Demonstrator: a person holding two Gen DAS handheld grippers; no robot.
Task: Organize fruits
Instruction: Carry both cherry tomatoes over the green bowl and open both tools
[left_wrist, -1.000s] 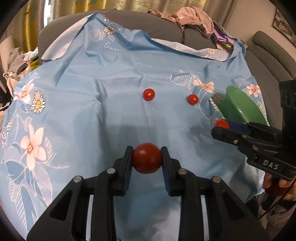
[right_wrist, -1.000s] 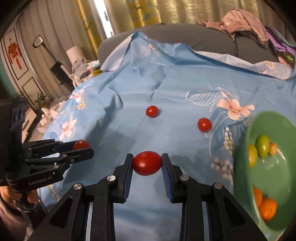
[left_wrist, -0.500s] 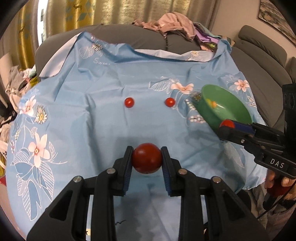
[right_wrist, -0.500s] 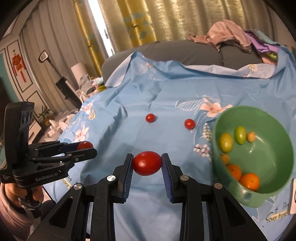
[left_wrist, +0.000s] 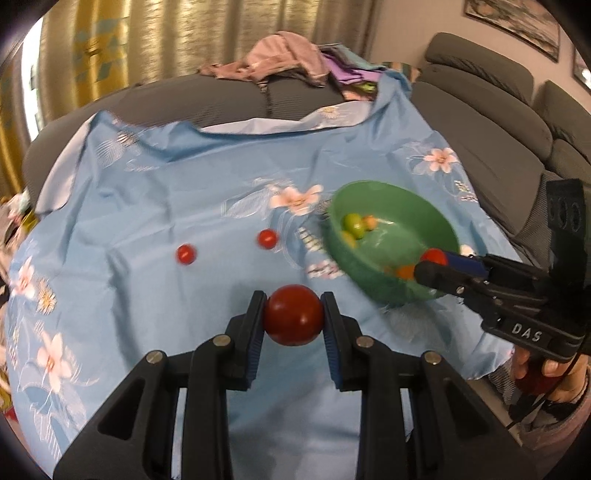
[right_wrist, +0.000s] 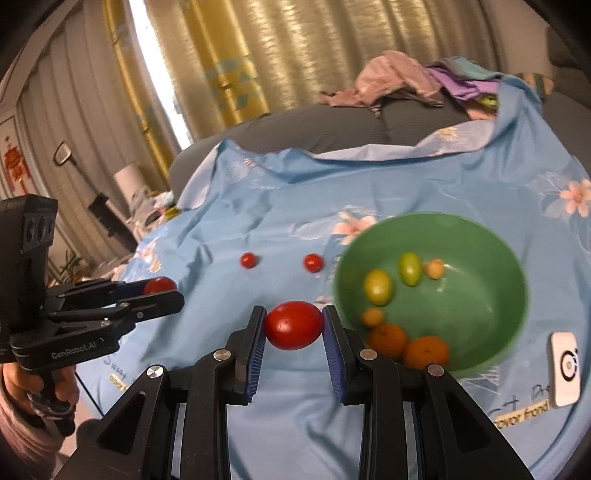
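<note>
My left gripper (left_wrist: 293, 320) is shut on a round red tomato (left_wrist: 293, 319), held above the blue flowered cloth. In the right wrist view, my right gripper (right_wrist: 294, 325) is shut on an oval red tomato (right_wrist: 294, 325) just left of the green bowl (right_wrist: 491, 251). The bowl (left_wrist: 369, 273) holds several small green, yellow and orange fruits. Two small red tomatoes (left_wrist: 185, 254) (left_wrist: 267, 238) lie on the cloth left of the bowl. The right gripper (left_wrist: 430, 258) reaches over the bowl's near rim in the left wrist view. The left gripper (right_wrist: 160, 286) shows at the left edge of the right wrist view.
The blue cloth (left_wrist: 147, 206) covers a grey sofa (left_wrist: 207, 99) with a heap of clothes (left_wrist: 288, 59) on its back. A white device (right_wrist: 565, 367) lies on the cloth right of the bowl. More grey sofa seats (left_wrist: 498, 122) stand to the right.
Both grippers have risen and shifted right with their tomatoes. The green bowl has come fully into both views and now sits close beside the right gripper.
</note>
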